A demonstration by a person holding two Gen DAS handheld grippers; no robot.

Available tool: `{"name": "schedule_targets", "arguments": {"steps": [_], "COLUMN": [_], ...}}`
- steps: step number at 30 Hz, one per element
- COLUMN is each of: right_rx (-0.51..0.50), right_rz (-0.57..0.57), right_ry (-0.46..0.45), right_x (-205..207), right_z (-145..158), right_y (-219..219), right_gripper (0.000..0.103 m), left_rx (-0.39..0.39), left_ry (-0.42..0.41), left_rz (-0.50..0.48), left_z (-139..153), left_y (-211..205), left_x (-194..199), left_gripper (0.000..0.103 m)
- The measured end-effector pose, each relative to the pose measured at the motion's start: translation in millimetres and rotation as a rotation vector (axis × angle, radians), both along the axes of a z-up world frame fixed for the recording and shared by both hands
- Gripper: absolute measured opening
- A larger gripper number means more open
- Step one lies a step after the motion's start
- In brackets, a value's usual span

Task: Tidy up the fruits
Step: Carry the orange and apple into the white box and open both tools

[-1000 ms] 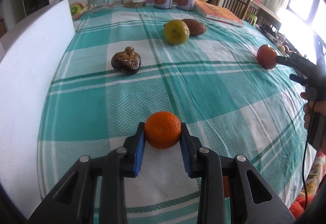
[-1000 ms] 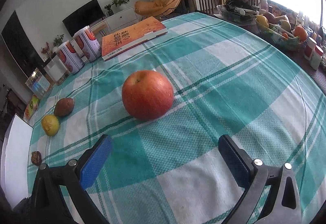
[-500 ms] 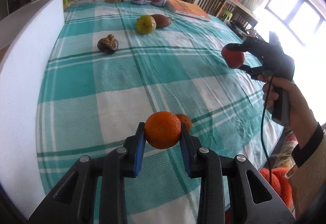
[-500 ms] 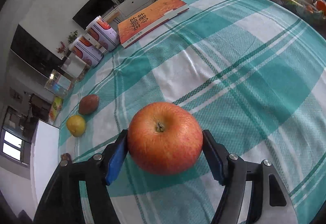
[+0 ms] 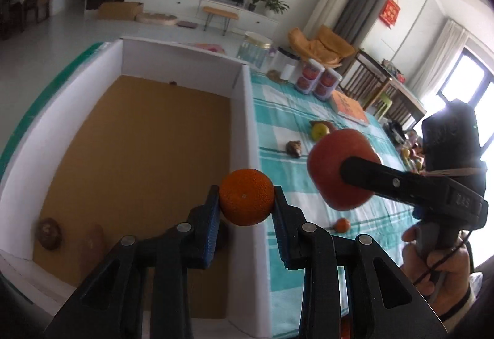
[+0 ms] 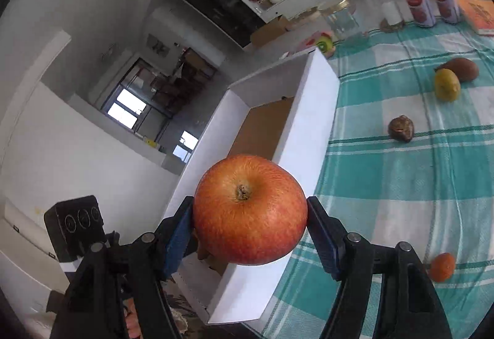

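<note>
Together, both tongs are loaded. The left gripper [image 5: 246, 205] clamps an orange [image 5: 246, 197] across its middle, right above the white box's [image 5: 244, 110] near wall. The right gripper [image 6: 250, 231] pinches an apple [image 6: 249, 209] by its flanks, stem toward the camera. Both fruits look firm, round and smooth, so they would probably roll if released high; the apple is likely heavier. Two brown fruits [image 5: 49, 232] lie inside the box at 8 o'clock. A lemon [image 6: 447, 88], a dark fruit [image 6: 401, 129] and a small orange [image 6: 442, 267] remain on the checked cloth [image 6: 401, 184], toward 2 o'clock.
</note>
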State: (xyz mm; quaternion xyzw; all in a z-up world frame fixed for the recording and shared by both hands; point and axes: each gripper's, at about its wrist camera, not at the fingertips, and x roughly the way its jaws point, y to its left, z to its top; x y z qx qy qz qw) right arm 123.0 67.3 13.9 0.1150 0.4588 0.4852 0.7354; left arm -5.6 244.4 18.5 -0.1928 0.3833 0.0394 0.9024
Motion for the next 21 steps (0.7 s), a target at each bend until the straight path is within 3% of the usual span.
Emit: {"name": "schedule_targets", "arguments": {"steps": [2,5,11,13,14,16,19,21], "right_rx": [-0.082,-0.225,-0.458,-0.449,-0.413,-0.336,-0.224,-0.173], "right_rz": [0.102,0.226,0.325,0.325,0.316,0.269,0.133,-0.027], "right_ry": [-0.068,-0.129,-0.230,-0.266,-0.251,-0.240,-0.300,-0.332], "right_x": [-25,-60,-99,-105,-104,-96,-81,-69], "right_z": [-1,-20,-60,-57,-52,-35,-7,0], "right_y": [48,98,132,127,121,102,52,3], "right_gripper": [0.070,0.070,0.071,0.073,0.074,0.079,0.092,0.099], "left_rx": [0.075,0.155,0.186,0.177,0.181,0.207,0.211,0.217], "left_ry": [0.062,0.162,0.305,0.311,0.288,0.246,0.178,0.126], "left_rz": [0.063,0.076,0.068,0.075,0.088,0.121,0.108,0.073], "left_z": [-13,-34,-72,-73,-69,-59,-41,-27], "left_y": [32,58,72,72,70,67,52,31], "left_x": [11,32,57,58,57,53,47,40], "left_gripper": [0.032,0.033,0.038,0.043,0.059,0.076,0.076,0.076]}}
